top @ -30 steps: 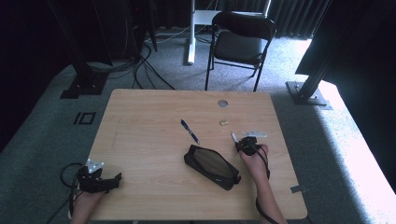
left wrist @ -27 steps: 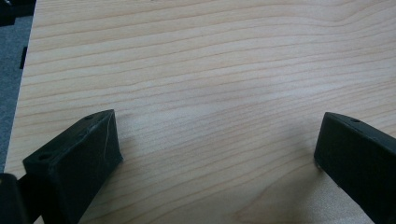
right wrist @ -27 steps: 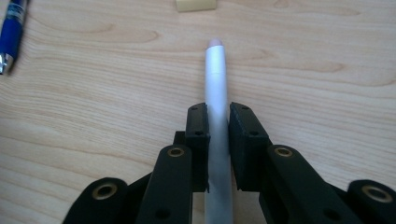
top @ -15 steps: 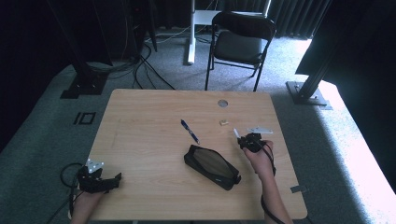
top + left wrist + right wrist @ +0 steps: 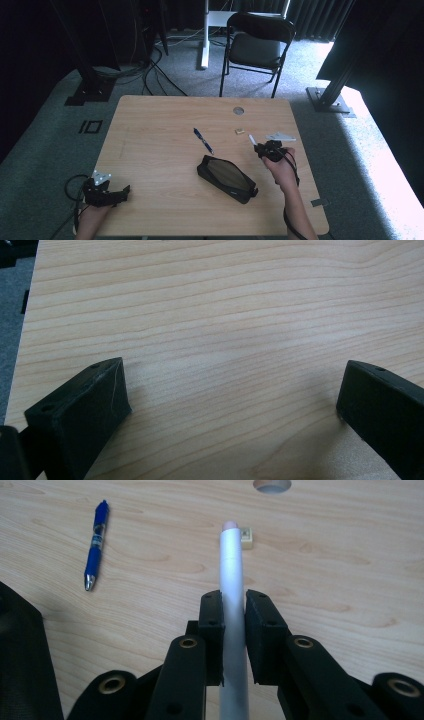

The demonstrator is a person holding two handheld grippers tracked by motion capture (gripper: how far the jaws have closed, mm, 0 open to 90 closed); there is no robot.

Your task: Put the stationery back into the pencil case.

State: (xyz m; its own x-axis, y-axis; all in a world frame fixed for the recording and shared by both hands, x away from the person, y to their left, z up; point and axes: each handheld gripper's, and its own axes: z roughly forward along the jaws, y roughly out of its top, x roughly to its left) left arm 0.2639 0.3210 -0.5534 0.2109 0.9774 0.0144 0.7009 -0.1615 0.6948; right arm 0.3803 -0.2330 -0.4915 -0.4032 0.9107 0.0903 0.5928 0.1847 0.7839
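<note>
From above, my right gripper (image 5: 260,148) is a dark shape with a pale tip poking out, just right of the black pouch (image 5: 227,177). Its own view makes it plain: my jaws are clamped on a white pen (image 5: 233,610), which runs forward between them above the table (image 5: 350,555). That view also brings out the blue pen (image 5: 95,545) lying to the left, a small tan cube (image 5: 245,536) just beyond the white pen's tip, and a round hole (image 5: 271,484) at the far edge. My left gripper (image 5: 106,192) sits at the near left corner, well away; its view has both jaws spread wide over bare wood, holding nothing.
</note>
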